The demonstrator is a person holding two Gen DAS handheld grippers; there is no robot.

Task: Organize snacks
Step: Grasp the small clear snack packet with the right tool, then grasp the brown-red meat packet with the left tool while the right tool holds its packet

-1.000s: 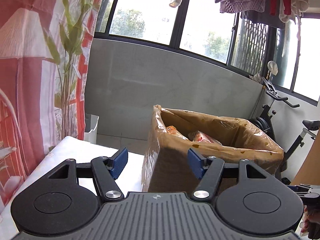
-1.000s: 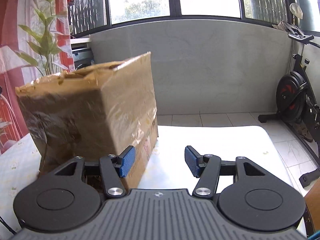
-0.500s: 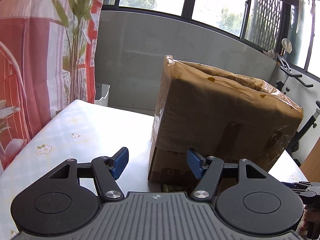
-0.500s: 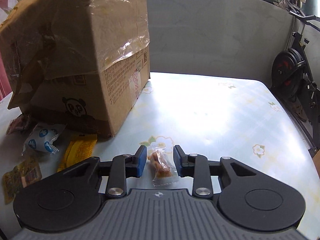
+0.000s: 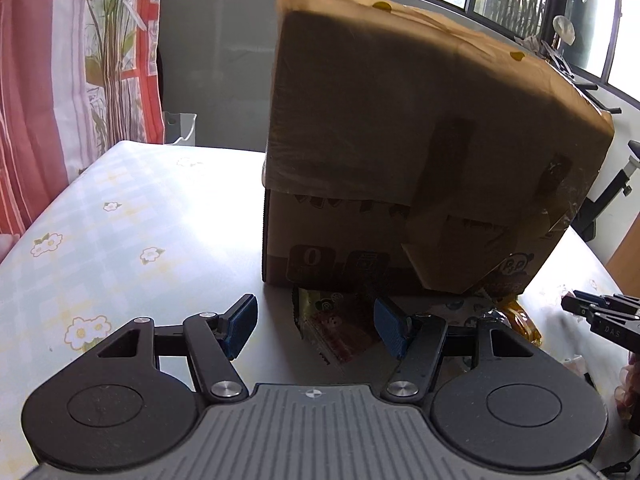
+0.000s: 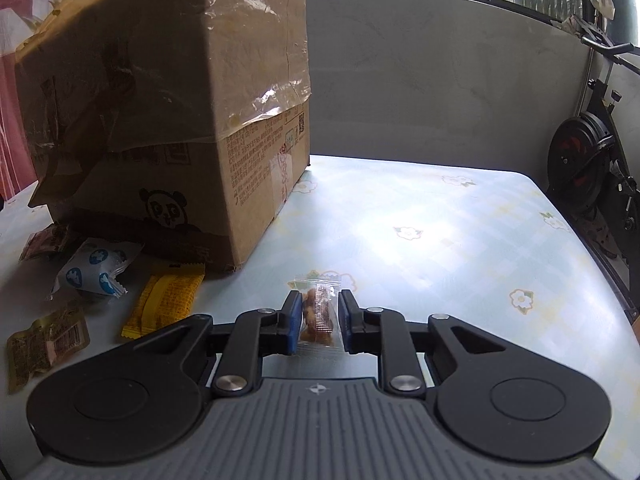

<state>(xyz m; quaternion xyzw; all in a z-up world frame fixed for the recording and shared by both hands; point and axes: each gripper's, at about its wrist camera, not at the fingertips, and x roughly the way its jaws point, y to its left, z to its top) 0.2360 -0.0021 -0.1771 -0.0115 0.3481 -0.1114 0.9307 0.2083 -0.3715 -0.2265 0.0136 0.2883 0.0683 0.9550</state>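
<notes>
My right gripper [image 6: 319, 322] is shut on a small clear packet of brown snack [image 6: 319, 286] that lies on the flowered tablecloth [image 6: 420, 232]; both blue pads press its sides. My left gripper [image 5: 316, 324] is open just above the table, with a red-brown snack packet [image 5: 340, 330] lying between and beyond its fingers, untouched. A tall cardboard box [image 5: 420, 140] wrapped in tape stands right behind that packet; in the right wrist view the box [image 6: 180, 100] is at the left. The right gripper's tips [image 5: 592, 312] show at the right edge of the left wrist view.
Loose snacks lie in front of the box: a white-and-blue packet [image 6: 94, 272], a yellow packet [image 6: 166, 300], a brown-gold packet [image 6: 44, 344] and a reddish one [image 6: 46, 240]. An exercise bike [image 6: 588, 172] stands past the table's right edge. A red curtain [image 5: 40, 100] hangs at the left.
Both grippers came down toward the table. The right one closed from open onto the clear packet. The left one tipped down, bringing the red-brown packet into view between its fingers.
</notes>
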